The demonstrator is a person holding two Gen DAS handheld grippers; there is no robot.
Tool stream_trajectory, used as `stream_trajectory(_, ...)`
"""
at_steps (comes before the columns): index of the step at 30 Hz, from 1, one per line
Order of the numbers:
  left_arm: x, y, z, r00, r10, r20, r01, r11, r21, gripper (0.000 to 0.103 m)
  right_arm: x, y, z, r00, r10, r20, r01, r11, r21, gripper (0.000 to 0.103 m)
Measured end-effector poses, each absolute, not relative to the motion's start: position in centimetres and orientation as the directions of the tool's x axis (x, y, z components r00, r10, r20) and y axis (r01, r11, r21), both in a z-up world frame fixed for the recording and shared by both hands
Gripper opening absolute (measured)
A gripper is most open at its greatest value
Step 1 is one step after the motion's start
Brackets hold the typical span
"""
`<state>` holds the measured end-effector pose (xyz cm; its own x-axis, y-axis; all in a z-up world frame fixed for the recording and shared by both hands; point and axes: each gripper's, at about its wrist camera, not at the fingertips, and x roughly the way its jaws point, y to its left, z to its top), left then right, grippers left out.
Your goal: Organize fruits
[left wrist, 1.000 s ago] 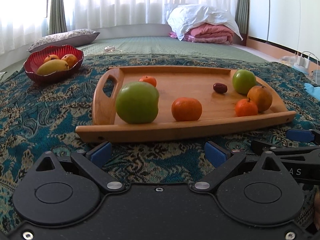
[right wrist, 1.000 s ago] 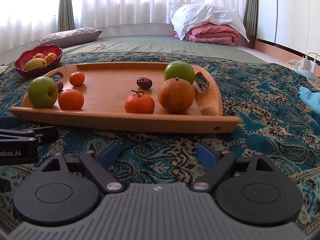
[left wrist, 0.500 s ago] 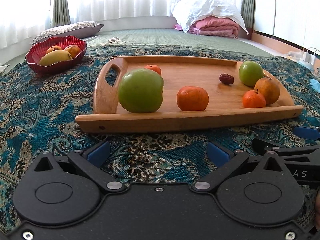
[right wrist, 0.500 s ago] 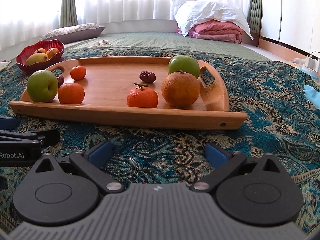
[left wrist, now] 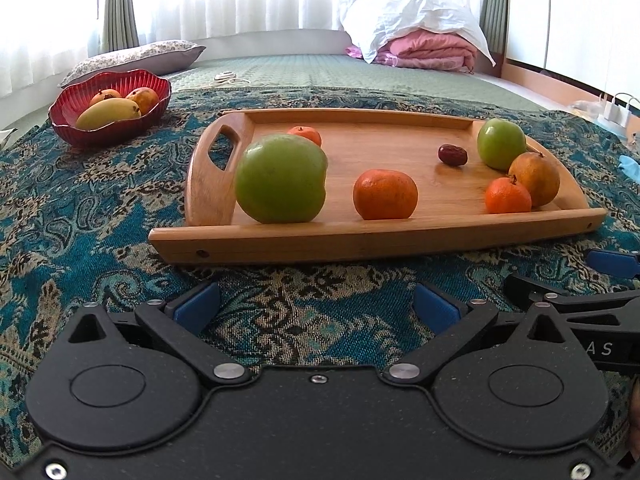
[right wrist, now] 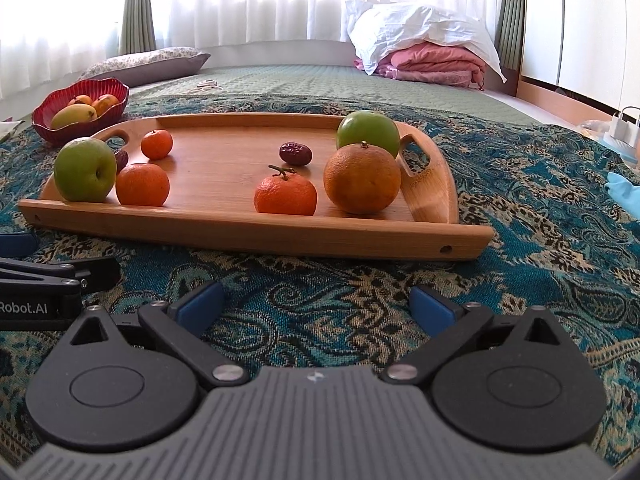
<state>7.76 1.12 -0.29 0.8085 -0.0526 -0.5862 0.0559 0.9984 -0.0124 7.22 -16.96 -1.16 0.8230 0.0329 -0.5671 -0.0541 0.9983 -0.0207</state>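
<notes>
A wooden tray (left wrist: 360, 242) (right wrist: 256, 236) lies on the patterned cloth just ahead of both grippers. It carries two green apples (left wrist: 280, 178) (left wrist: 501, 143), a big orange (right wrist: 362, 178), three mandarins, one with a stem (right wrist: 285, 195), and a dark date (right wrist: 295, 153). A red bowl (left wrist: 100, 138) at far left holds a mango (left wrist: 108, 114) and two orange fruits. My left gripper (left wrist: 316, 304) hovers over the cloth short of the tray, open and empty. My right gripper (right wrist: 316, 304) stands beside it, likewise open with nothing between its fingers.
A teal paisley cloth (right wrist: 540, 216) covers the surface, with a green mat behind it. At the back lie a pillow (left wrist: 136, 58) and folded pink and white bedding (left wrist: 416, 36). White chargers (right wrist: 624, 128) sit at far right.
The right gripper's jaws have spread wider. Both views tipped up slightly, so the tray sits a little higher in frame. No fruit has moved.
</notes>
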Motion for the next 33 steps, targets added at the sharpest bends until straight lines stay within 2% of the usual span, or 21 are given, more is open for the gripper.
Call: stream_trajectory(33, 7.78, 0.98, -0.42, 0.809, -0.047, -0.586, 0.058, 0.998, -0.002, 0.103, 7.16, -16.92, -1.19, 0.824, 0.033, -0.566, -0.054, 0.998, -0.021, 0.103)
